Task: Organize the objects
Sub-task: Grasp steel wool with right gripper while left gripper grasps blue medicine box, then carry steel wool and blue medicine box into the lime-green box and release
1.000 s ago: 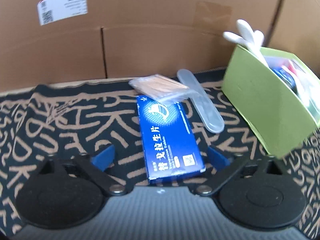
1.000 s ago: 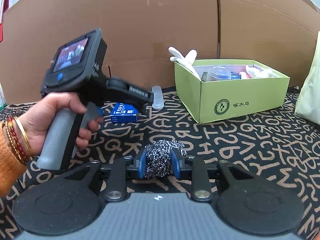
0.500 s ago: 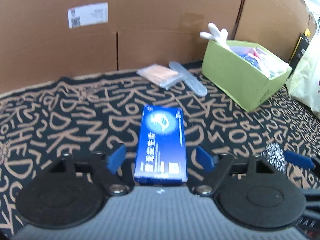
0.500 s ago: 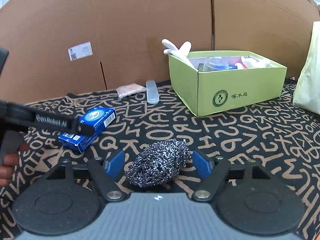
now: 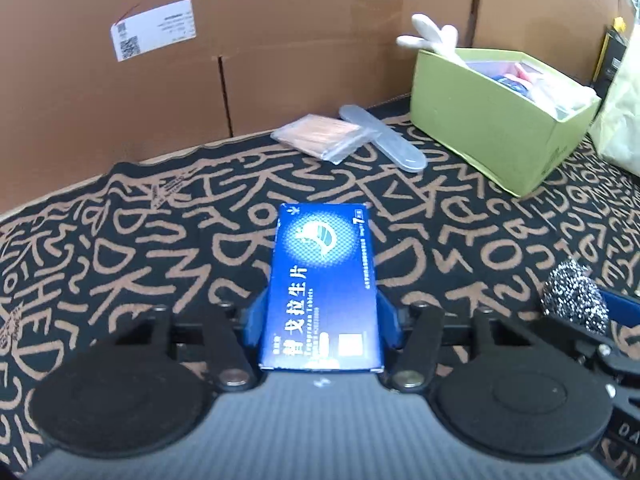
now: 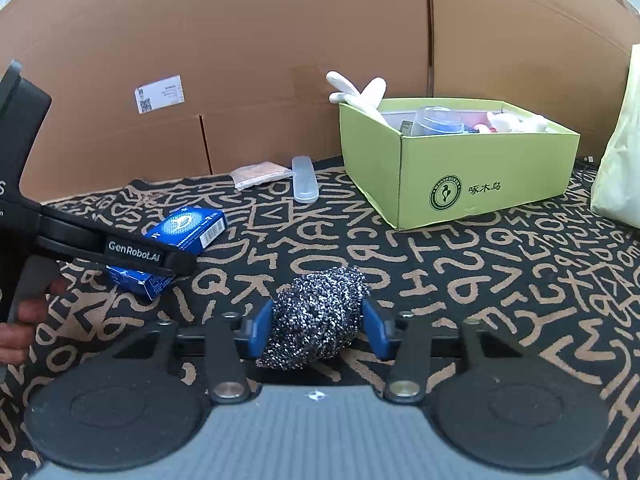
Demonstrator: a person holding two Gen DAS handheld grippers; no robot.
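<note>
While both claws close on blue carton [image 5: 322,292] and scourer [image 6: 316,316], green box [image 6: 480,176] holds gloves [image 6: 356,94].

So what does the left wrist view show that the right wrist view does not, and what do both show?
Only the left wrist view shows the left gripper from behind, its jaws closing on the sides of the blue box, and a dark package with a yellow top behind the green box.

Only the right wrist view shows the person's hand and the logo on the green box.

Both show the steel wool in the closing right gripper, the clear case, the plastic packet and the white glove.
</note>
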